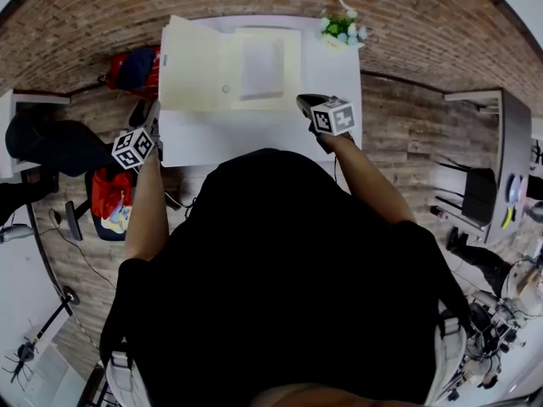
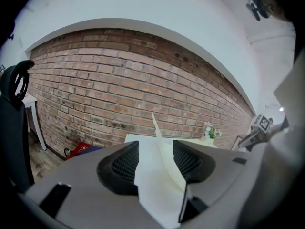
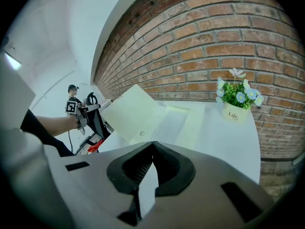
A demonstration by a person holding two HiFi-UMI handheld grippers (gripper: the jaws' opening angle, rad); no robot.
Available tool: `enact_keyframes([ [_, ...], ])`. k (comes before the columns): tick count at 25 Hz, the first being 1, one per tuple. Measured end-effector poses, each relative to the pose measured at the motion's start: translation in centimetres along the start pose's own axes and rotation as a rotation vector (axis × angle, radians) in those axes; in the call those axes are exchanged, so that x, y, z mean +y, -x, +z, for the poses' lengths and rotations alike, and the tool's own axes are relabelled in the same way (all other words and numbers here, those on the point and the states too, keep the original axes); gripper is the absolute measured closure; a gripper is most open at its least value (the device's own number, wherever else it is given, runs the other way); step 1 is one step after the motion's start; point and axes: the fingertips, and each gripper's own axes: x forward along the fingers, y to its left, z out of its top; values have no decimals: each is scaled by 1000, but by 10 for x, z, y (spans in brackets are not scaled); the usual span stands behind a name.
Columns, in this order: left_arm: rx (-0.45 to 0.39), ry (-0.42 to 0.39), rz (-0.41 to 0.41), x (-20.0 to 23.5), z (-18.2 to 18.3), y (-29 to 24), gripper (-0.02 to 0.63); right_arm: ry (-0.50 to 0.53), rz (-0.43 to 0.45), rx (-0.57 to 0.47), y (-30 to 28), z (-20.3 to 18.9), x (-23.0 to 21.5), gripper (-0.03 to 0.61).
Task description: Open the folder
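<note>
Head view: the near edge of the white rectangular table is hidden by the person's black top. The cream paper folder is seen lying open at the table's far middle, its left cover raised off the surface. The left gripper is held off the table's left edge, apart from the folder. The right gripper is placed by the folder's near right corner; contact cannot be judged. Bare table is left on the right, up to a small white pot of flowers at the far corner. A red bag is seen on the floor at left.

Left gripper view: the left gripper is shown released, jaws wide apart, nothing gripped. The folder's raised cover is seen edge-on beyond the gap. A red brick wall is behind.

Right gripper view: the right gripper is shown clenched, tips together. The open folder, table and flower pot lie ahead.
</note>
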Motion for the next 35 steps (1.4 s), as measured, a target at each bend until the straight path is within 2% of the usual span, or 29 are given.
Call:
enact_keyframes([
  [3,-30,-7,-13,-7,14,-1,388,-2,0,-5,1,2,0,551],
  [8,-60,31,-35,-20,33,-5,418,9,-4,-21,5,9,0,551],
  [16,-111,-23,-108,-53,63,-5,470,40,4,-107,19,30,6,551],
  [27,-127,-19,-169,-83,73,-9,546,46,-8,-161,31,37,5,551],
  [35,-114,-53,-231,-111,76,-15,575,45,-10,-197,41,44,8,551],
])
